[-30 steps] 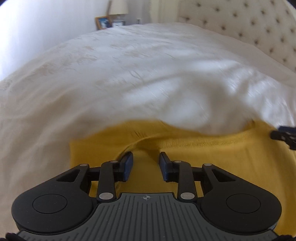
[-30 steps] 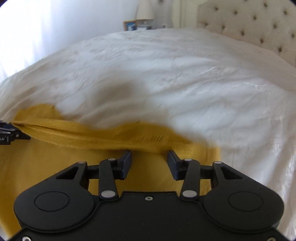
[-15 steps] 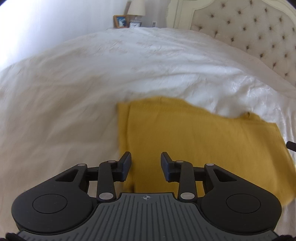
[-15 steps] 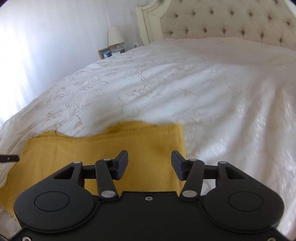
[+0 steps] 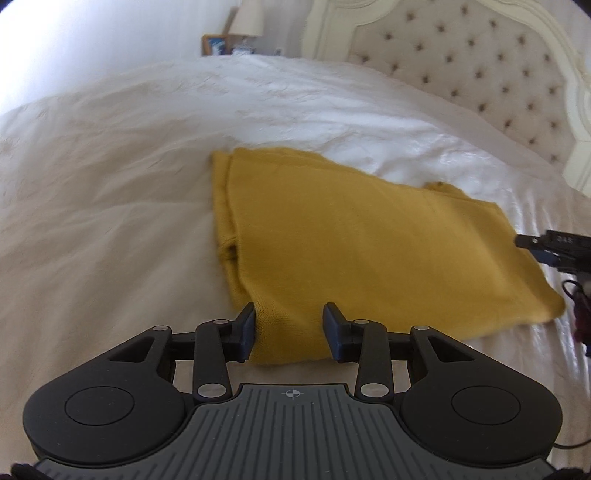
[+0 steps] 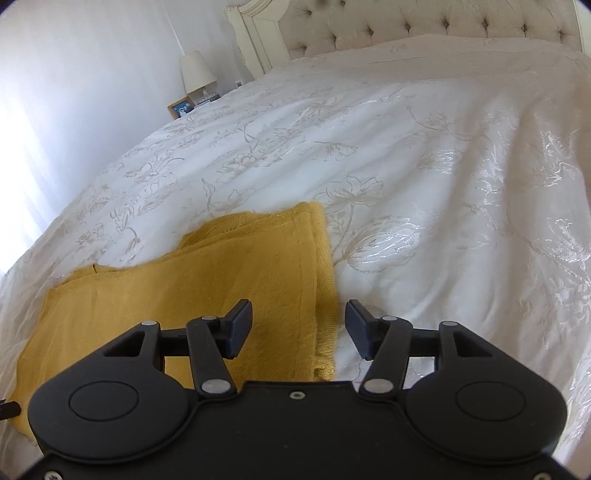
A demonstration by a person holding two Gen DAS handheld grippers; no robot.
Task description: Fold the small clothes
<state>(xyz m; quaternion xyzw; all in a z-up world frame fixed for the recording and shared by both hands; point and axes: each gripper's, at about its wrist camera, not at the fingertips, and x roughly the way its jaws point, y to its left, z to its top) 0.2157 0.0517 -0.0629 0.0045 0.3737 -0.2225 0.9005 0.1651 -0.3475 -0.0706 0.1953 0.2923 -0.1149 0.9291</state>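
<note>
on the bedspread, both hand-held grippers gape empty; their bodies hide the yellow garment's near edge.

White floral bedspread, tufted headboard, bedside lamp, bright wall.

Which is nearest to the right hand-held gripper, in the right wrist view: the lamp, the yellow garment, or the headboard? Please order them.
1. Yellow garment: beneath the right hand-held gripper.
2. Lamp: far left, beside the bed.
3. Headboard: top; too close to the lamp to rank surely.
</note>
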